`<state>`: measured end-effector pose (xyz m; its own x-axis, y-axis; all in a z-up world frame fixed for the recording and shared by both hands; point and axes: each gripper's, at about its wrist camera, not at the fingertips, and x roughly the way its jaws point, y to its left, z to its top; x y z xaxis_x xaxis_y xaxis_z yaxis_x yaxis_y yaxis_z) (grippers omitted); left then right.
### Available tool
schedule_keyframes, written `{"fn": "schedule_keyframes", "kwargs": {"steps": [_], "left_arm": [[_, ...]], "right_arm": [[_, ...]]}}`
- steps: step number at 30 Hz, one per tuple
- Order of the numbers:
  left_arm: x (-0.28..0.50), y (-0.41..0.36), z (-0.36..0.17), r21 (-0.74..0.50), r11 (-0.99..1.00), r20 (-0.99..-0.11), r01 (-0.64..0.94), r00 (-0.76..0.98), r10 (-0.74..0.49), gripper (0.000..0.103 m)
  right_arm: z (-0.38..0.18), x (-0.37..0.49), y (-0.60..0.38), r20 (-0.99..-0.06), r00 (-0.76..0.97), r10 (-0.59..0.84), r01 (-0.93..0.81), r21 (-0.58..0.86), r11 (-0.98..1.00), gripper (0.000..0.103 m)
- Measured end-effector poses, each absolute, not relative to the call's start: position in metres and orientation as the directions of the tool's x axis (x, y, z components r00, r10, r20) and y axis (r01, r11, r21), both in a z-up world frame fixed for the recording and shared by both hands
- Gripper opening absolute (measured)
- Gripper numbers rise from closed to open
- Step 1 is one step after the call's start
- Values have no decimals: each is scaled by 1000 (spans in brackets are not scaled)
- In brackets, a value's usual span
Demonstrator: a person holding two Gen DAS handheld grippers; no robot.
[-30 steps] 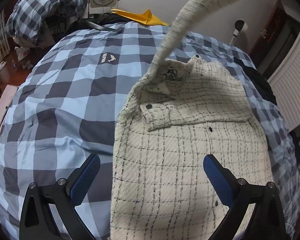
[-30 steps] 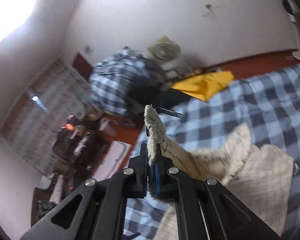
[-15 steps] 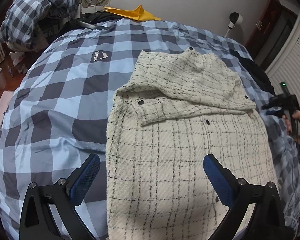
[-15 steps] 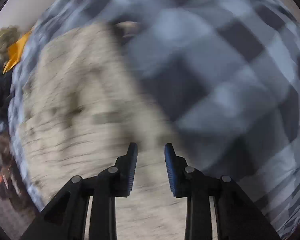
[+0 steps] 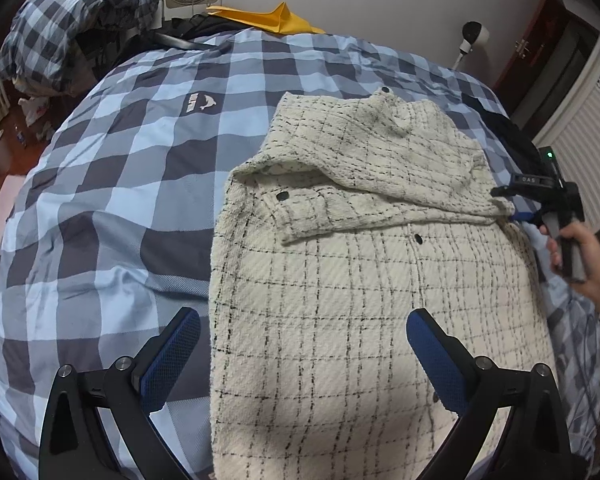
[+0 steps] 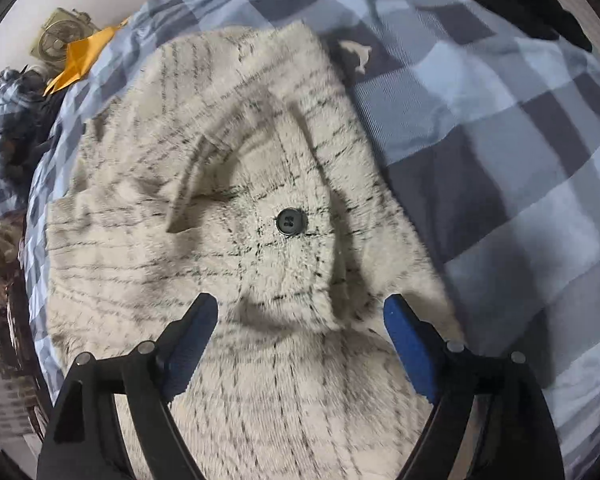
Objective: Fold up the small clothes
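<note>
Cream tweed jacket (image 6: 236, 208) lies below my right gripper (image 6: 300, 328), jaws just opened, sleeve (image 5: 380, 160) released; left gripper (image 5: 300, 348) also unclenched, empty. Risk (judgement): thick sleeve springs back, undoing the fold.

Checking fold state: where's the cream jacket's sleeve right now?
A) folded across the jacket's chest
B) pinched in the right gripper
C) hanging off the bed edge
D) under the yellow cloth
A: the sleeve lies across the cream jacket; the right gripper holds nothing.

Both wrist views down onto jacket (image 5: 364, 272)
</note>
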<state>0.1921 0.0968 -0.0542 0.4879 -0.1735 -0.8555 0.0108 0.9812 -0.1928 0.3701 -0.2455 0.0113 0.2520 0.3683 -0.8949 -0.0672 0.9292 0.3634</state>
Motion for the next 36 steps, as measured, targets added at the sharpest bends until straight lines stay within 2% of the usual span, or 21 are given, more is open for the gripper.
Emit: {"fn": "schedule_keyframes", "kwargs": {"steps": [1,2,3,4,8,12,13,15,16,18,19,20,22,23,25,28,31,36], "left_arm": [[193,98,-55,-196,981,-856,8,487,-175,103],[194,99,-55,-198,980,-855,3,488,-174,103],[194,99,-55,-201,980,-855,0,488,-175,103],[194,99,-55,-204,979,-855,0,487,-178,103],[195,96,-56,-204,979,-854,6,487,-181,103],[193,95,-52,-171,985,-854,7,498,-152,103],[193,95,-52,-164,986,-854,10,500,-147,103],[193,95,-50,-147,989,-856,13,500,-134,103],[193,94,-50,-137,991,-858,14,499,-125,103],[194,95,-51,-113,994,-862,11,497,-103,103],[194,95,-51,-101,995,-863,9,496,-92,103],[194,95,-51,-90,996,-864,6,497,-81,103],[194,98,-51,-95,995,-863,2,499,-83,103],[195,99,-50,-108,994,-861,-1,500,-94,103],[195,101,-49,-127,992,-857,-4,504,-108,103],[197,101,-50,-149,989,-854,-9,506,-124,103],[199,100,-52,-154,988,-854,-10,504,-128,103],[201,100,-55,-161,987,-854,-12,503,-133,103]], "right_arm": [[21,366,-244,-856,304,418,-106,406,908,65],[28,363,-243,-835,337,435,-123,419,900,32],[36,362,-242,-818,364,446,-132,429,894,13],[43,362,-241,-807,379,453,-128,439,889,5],[91,356,-234,-725,441,530,-196,498,845,4],[135,337,-260,-559,504,658,-243,639,730,4],[133,332,-269,-548,514,660,-239,648,723,4],[112,326,-282,-597,521,611,-181,622,762,5],[95,324,-290,-640,510,575,-129,604,787,11],[49,323,-305,-759,416,501,18,557,830,43],[14,324,-317,-845,304,440,139,496,857,74],[-7,322,-328,-884,244,399,217,451,866,78],[-28,311,-355,-923,252,292,374,371,850,78],[-26,308,-358,-929,274,250,396,345,851,78],[-10,311,-337,-926,319,200,345,310,886,78],[20,326,-269,-907,372,197,210,289,934,78],[42,341,-185,-870,418,263,46,310,950,78],[27,368,-52,-828,323,459,-171,426,888,78]]}}
